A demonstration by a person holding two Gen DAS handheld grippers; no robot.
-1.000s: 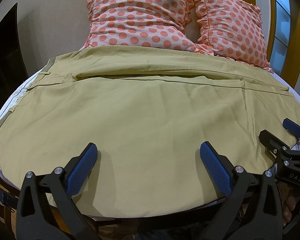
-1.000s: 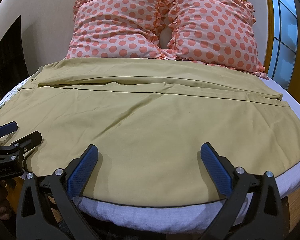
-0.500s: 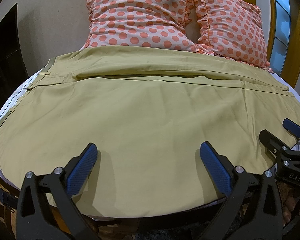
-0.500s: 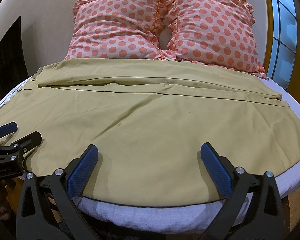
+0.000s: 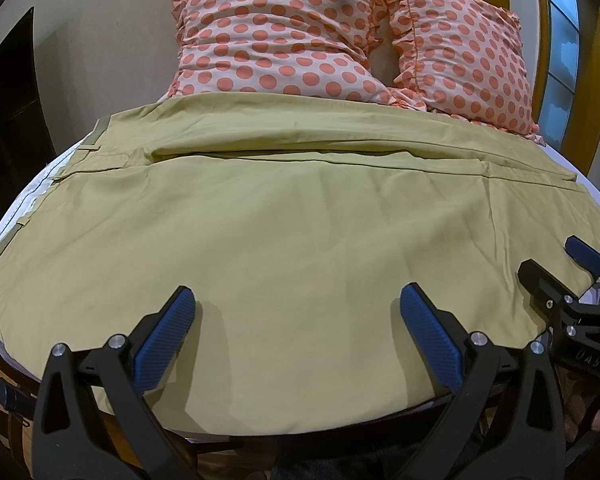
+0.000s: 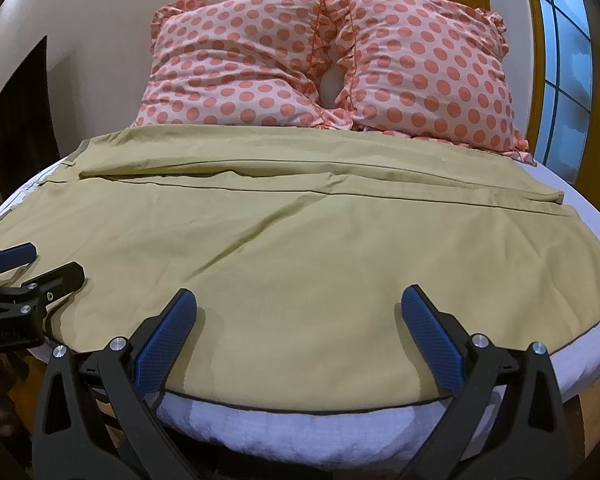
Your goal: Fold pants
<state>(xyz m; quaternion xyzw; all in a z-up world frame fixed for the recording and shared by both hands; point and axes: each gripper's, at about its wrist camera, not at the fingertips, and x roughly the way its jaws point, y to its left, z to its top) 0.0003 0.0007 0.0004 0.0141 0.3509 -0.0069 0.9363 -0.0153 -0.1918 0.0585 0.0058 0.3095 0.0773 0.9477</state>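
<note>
Olive-yellow pants [image 5: 291, 216] lie spread flat across the bed, waistband at the left, leg hems at the right; they also show in the right wrist view [image 6: 300, 224]. My left gripper [image 5: 295, 316] is open and empty, hovering over the pants' near edge. My right gripper [image 6: 297, 316] is open and empty over the near edge further right. Each gripper shows in the other's view: the right one [image 5: 556, 268] at the right edge, the left one [image 6: 35, 264] at the left edge.
Two pink polka-dot pillows [image 6: 235, 64] [image 6: 428, 68] lean against the wall at the head of the bed. The white mattress edge [image 6: 300, 424] curves below the pants. A window [image 6: 568, 64] is on the right, a dark panel [image 5: 7, 112] on the left.
</note>
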